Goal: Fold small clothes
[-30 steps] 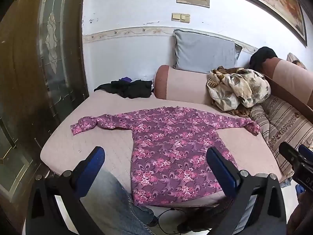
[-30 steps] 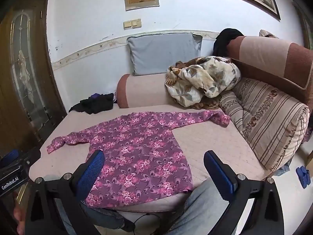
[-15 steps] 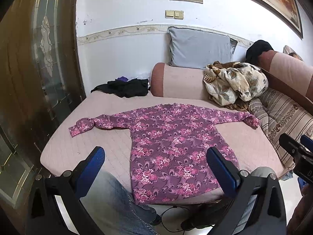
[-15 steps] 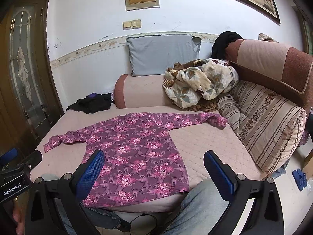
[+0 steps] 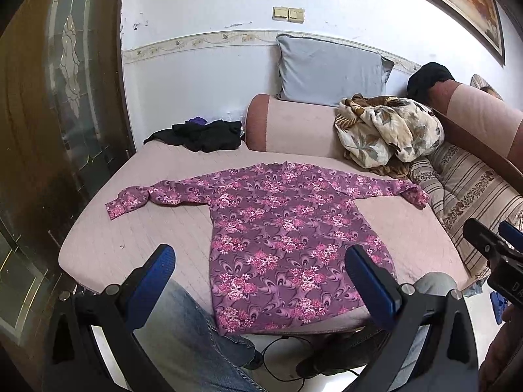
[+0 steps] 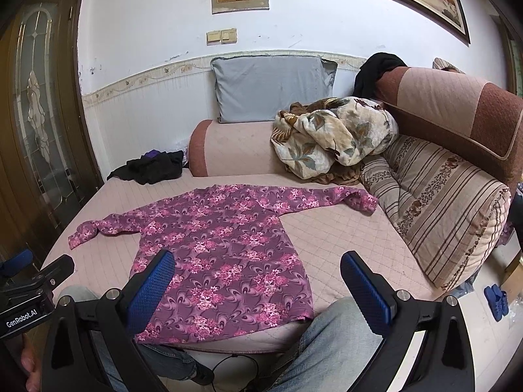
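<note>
A purple long-sleeved top with pink flowers (image 5: 281, 228) lies flat on the pink sofa seat (image 5: 114, 238), sleeves spread left and right, hem at the front edge. It also shows in the right wrist view (image 6: 222, 245). My left gripper (image 5: 261, 274) is open and empty, held above the hem. My right gripper (image 6: 258, 281) is open and empty, above the hem's right part. The right gripper's body shows at the right edge of the left wrist view (image 5: 497, 254).
A grey pillow (image 5: 327, 68), a floral blanket heap (image 5: 385, 130) and dark clothes (image 5: 202, 134) lie at the back. A striped cushion (image 6: 438, 202) lies on the right. A wooden door (image 5: 49, 130) stands on the left. The person's knees (image 6: 330, 343) sit below the seat edge.
Both grippers have drawn back and risen slightly, so the top sits a little lower and farther in view. The top has not moved. Both grippers stay open.
</note>
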{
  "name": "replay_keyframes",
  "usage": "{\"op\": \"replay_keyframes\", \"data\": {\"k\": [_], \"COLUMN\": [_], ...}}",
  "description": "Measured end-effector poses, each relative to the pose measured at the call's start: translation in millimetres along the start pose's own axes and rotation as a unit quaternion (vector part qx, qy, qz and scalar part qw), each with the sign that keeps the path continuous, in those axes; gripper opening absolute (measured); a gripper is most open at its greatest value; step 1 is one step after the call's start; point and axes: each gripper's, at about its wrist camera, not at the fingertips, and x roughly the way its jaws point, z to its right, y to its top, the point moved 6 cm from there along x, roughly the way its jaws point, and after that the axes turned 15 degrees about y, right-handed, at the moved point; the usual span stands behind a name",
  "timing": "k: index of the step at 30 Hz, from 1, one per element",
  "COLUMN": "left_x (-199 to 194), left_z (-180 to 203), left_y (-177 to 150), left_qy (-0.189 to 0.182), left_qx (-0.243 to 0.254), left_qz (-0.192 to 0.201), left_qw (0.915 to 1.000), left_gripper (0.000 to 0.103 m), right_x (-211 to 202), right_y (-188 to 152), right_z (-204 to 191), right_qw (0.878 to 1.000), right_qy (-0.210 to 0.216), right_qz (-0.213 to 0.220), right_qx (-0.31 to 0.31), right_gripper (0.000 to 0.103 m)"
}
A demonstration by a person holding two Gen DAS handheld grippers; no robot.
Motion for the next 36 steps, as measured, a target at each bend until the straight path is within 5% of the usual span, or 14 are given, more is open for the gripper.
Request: {"op": "replay_keyframes", "data": {"k": [20, 30, 36], "left_x": [19, 53, 102], "left_z": [-1, 14, 39], "left_y": [-8, 3, 25], "left_qy": [0.017, 0.032, 0.014], "left_qx": [0.031, 0.061, 0.08], "left_qz": [-0.021, -0.015, -0.036], "left_qw": [0.9992, 0.9975, 0.996], "left_gripper": [0.103, 0.103, 0.103], "right_x": [16, 40, 81], "right_y": [-2, 1, 11], "right_z": [12, 14, 48], "right_qw": [0.999, 0.999, 0.997], "right_qy": [0.018, 0.007, 0.04], "right_qz": [-0.022, -0.035, -0.046], "right_qx": [0.028, 0.017, 0.055], "right_gripper": [0.103, 0.103, 0.103]}}
